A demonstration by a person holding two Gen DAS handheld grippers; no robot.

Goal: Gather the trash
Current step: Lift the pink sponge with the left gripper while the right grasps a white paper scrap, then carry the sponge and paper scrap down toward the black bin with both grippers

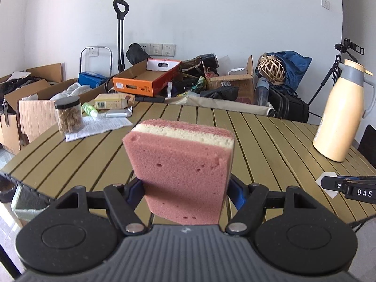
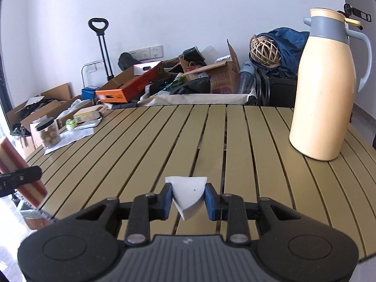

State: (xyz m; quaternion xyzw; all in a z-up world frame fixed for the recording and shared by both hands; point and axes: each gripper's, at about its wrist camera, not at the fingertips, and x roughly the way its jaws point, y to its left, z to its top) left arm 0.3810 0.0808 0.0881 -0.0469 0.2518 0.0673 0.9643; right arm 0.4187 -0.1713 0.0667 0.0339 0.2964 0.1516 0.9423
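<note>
My left gripper [image 1: 185, 188] is shut on a pink and cream sponge [image 1: 183, 169] and holds it upright above the slatted olive table [image 1: 270, 141]. The sponge also shows at the left edge of the right wrist view [image 2: 14, 164]. My right gripper [image 2: 189, 198] is shut on a folded white paper [image 2: 188, 193] just above the table's near part [image 2: 211, 136]. The right gripper also shows in the left wrist view [image 1: 347, 185], with the white paper [image 1: 325, 178] at its tip.
A cream thermos jug [image 2: 324, 89] stands on the table's right side. At the far left corner are a jar of snacks [image 1: 69, 115], a printed sheet [image 1: 98, 127], a small green bottle [image 1: 89, 109] and a yellow carton [image 1: 112, 101]. Boxes and bags are piled behind the table.
</note>
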